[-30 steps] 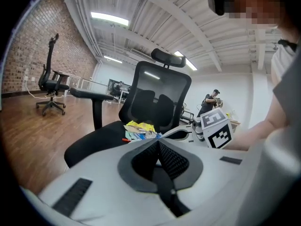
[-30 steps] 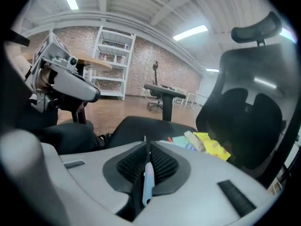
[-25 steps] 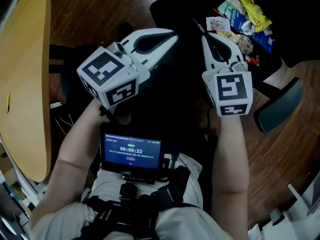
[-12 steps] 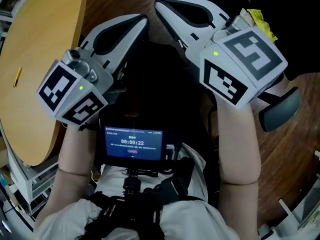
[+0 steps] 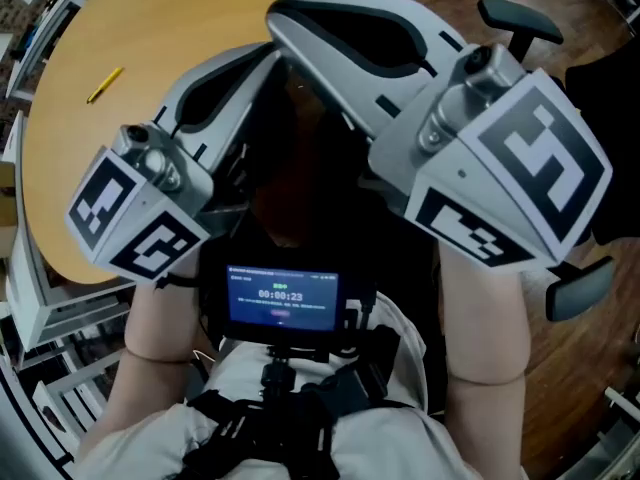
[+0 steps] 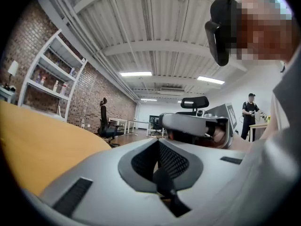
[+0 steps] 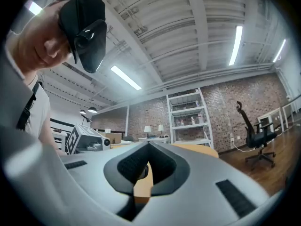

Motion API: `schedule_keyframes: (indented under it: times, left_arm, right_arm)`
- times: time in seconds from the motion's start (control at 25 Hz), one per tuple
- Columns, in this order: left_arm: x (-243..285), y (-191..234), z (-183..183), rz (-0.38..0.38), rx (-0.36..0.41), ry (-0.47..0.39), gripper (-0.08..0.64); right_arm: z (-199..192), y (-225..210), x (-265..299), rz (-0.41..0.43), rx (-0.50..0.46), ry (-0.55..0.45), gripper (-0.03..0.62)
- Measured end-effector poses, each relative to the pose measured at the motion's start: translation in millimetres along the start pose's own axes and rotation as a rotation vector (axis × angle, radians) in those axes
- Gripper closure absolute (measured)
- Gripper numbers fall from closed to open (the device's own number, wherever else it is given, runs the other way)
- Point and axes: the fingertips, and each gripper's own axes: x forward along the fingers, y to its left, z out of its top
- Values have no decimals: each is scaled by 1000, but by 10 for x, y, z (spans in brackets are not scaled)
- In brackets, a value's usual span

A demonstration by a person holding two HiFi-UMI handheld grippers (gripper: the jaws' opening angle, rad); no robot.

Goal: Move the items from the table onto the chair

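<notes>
The left tool (image 6: 157, 144) and the right tool (image 7: 149, 147) have shells of smooth, matt light-grey plastic. Their inner pads (image 6: 173, 162) are black with a fine ribbed texture (rubber-like, by the look). The marker cubes (image 5: 135, 218) are matt, printed black on white. The counter (image 5: 190, 13) is pale wood with a smooth satin face. The floor (image 5: 585, 368) is darker wood, slightly glossy. The brick wall (image 6: 28, 55) looks rough.
</notes>
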Motion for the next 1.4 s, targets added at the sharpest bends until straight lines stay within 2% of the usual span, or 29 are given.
schedule_keyframes:
  times: [0.08, 0.24, 0.32, 0.44, 0.48, 0.56, 0.8, 0.92, 1.16, 1.28, 1.4]
  left_arm:
    - [-1, 28, 0, -7, 4, 6, 541]
    - [258, -207, 16, -154, -30, 13, 541]
    - [439, -608, -17, -219, -28, 13, 541]
    - [814, -1391, -98, -339, 29, 38, 541]
    - [872, -1544, -120, -351, 43, 44, 541]
    - [833, -1589, -127, -326, 56, 46, 541]
    - [386, -1002, 15, -170, 89, 37, 541]
    - [222, -837, 43, -123, 88, 25, 541]
    - [-129, -376, 133, -26, 65, 2, 541]
    - [-176, -284, 111, 9, 63, 0, 541]
    - [-111, -248, 71, 11, 73, 9, 541]
  right_arm:
    - [-67, -42, 20, -15, 17, 13, 592]
    - [-98, -235, -286, -171, 34, 58, 592]
    - [-79, -283, -711, -228, 30, 58, 592]
    - [-19, -344, -1652, -370, 14, 12, 592]
    - [-14, -334, -1839, -388, 13, 1, 592]
    - [-23, -260, -1865, -350, 27, -10, 592]
    - [-8, -94, -1263, -257, 32, -6, 592]
    - [-42, -38, -1112, -254, 23, 18, 592]
    - [-75, 92, -578, -177, 32, 36, 592]
    - [-107, 118, -487, -146, 37, 33, 592]
    - [-109, 109, -446, -129, 38, 28, 592]
